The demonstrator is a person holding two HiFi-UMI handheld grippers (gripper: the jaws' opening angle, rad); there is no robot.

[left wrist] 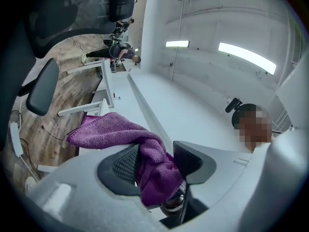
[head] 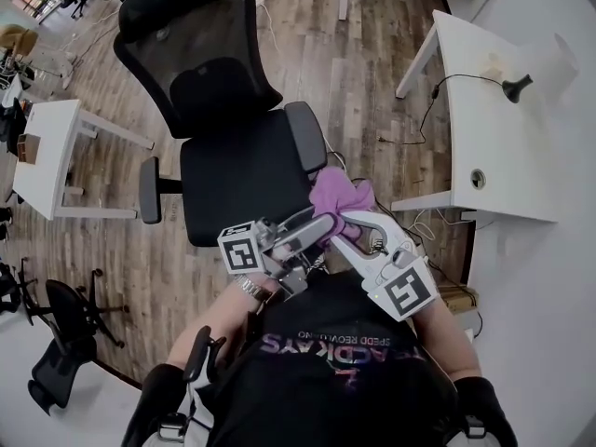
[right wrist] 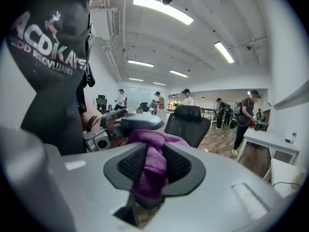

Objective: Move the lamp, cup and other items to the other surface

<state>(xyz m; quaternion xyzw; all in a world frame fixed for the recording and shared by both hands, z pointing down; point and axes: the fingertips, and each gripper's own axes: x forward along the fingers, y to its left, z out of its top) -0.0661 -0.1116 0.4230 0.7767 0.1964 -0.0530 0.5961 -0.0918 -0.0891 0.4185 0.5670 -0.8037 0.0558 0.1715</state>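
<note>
The right hand-held gripper (right wrist: 154, 164) pinched the cloth (left wrist: 108, 129); the left hand-held gripper (left wrist: 157, 161) stood spread around it, chair (head: 233, 156) at twelve o'clock.

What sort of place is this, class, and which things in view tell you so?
Probably an open-plan office: a black mesh office chair, white desks on a wood-plank floor, and strip lights overhead, with other people standing about.

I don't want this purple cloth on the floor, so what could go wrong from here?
1. Only the right gripper pinches the purple cloth, by one narrow fold; it could slip and drop onto the office chair or wooden floor below.
2. The left gripper has open jaws with cloth draped between them; drawing the grippers apart might snag it and tug it from the right grip.
</note>
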